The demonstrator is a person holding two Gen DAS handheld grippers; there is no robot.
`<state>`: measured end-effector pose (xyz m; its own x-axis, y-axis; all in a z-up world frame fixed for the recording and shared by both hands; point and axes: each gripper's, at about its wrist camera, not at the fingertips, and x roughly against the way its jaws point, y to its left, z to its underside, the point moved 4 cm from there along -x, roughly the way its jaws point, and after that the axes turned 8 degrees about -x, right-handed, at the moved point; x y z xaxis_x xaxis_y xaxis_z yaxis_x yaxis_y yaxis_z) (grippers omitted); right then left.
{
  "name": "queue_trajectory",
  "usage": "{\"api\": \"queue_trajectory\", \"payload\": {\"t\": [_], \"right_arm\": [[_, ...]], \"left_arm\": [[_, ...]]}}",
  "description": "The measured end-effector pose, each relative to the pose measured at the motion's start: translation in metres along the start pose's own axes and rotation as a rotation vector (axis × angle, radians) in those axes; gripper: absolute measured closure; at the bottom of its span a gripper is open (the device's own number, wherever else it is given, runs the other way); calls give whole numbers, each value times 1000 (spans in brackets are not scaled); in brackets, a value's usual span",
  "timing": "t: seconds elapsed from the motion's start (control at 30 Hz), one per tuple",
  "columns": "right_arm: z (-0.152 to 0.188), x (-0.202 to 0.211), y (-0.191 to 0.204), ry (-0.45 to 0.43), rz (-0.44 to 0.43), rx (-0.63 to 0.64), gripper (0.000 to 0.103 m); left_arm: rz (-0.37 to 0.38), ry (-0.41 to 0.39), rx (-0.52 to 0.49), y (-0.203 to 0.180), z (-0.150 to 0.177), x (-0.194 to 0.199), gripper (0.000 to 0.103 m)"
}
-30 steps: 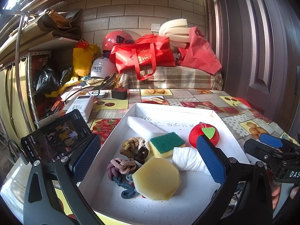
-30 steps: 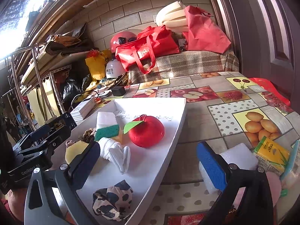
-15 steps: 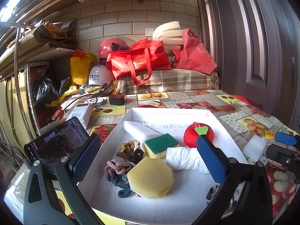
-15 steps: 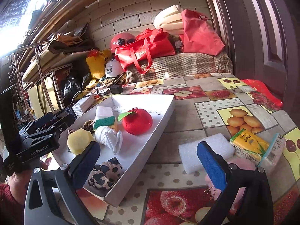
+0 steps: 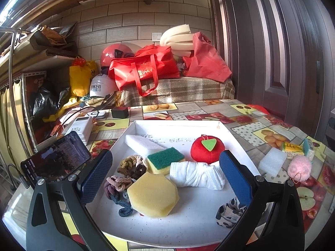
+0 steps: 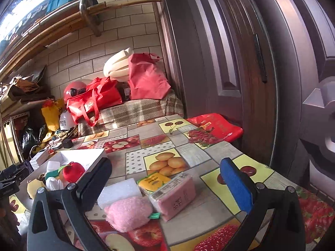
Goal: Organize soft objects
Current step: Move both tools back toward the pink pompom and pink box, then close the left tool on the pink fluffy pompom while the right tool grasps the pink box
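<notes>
Pink pompom, right claw spread wide

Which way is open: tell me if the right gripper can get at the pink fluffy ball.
Probably yes: the right gripper is open, and the pink fluffy ball lies uncovered between its fingers on the table.

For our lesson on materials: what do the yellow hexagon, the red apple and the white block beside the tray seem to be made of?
Yellow hexagon: likely sponge foam, with a matte, porous face.
Red apple: plush fabric with a felt-like green leaf.
White block: probably packing foam, with a pebbly white surface.
</notes>
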<state>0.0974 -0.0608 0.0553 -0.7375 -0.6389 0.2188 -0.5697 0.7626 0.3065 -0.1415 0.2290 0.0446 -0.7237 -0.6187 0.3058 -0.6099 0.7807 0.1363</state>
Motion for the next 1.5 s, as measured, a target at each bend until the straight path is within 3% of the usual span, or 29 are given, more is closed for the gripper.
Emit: {"api": "queue_trajectory", "payload": {"t": [0.17,0.33,0.43,0.53,0.63,0.7,0.87,1.0,1.07,1.1,1.13,1.17,1.37,1.5], "right_arm": [[-18,9,-53,-19,-53,-106,0],[-17,5,-55,60,14,88,0],[-12,-2,-57,139,-8,101,0],[-4,-15,-56,235,-62,99,0],[8,-35,-44,347,-135,92,0],[17,-51,-33,402,-161,87,0],[33,-81,-9,477,-157,113,0],[46,-97,-12,584,-132,104,2],[44,-96,-19,591,-143,67,30],[43,-94,-23,585,-144,54,30],[42,-91,-26,577,-138,46,30],[41,-87,-28,566,-136,36,31],[26,-77,-43,478,-112,-40,31],[20,-71,-46,428,-108,-53,31]], "left_arm": [[94,-28,-8,-17,-1,8,0],[257,-10,-57,-58,-4,12,0],[385,10,-119,-98,-6,16,0],[490,67,-173,-142,-6,16,0],[564,193,-190,-181,-2,-1,0],[582,249,-192,-197,0,-11,0],[613,270,-198,-214,0,-17,1],[626,291,-243,-231,-3,-27,1],[630,315,-274,-244,-3,-36,4],[629,334,-288,-249,-2,-41,10],[632,358,-300,-254,0,-45,31],[636,386,-311,-258,3,-50,45],[649,379,-304,-258,4,-49,48],[634,303,-299,-253,-4,-37,48]]}}
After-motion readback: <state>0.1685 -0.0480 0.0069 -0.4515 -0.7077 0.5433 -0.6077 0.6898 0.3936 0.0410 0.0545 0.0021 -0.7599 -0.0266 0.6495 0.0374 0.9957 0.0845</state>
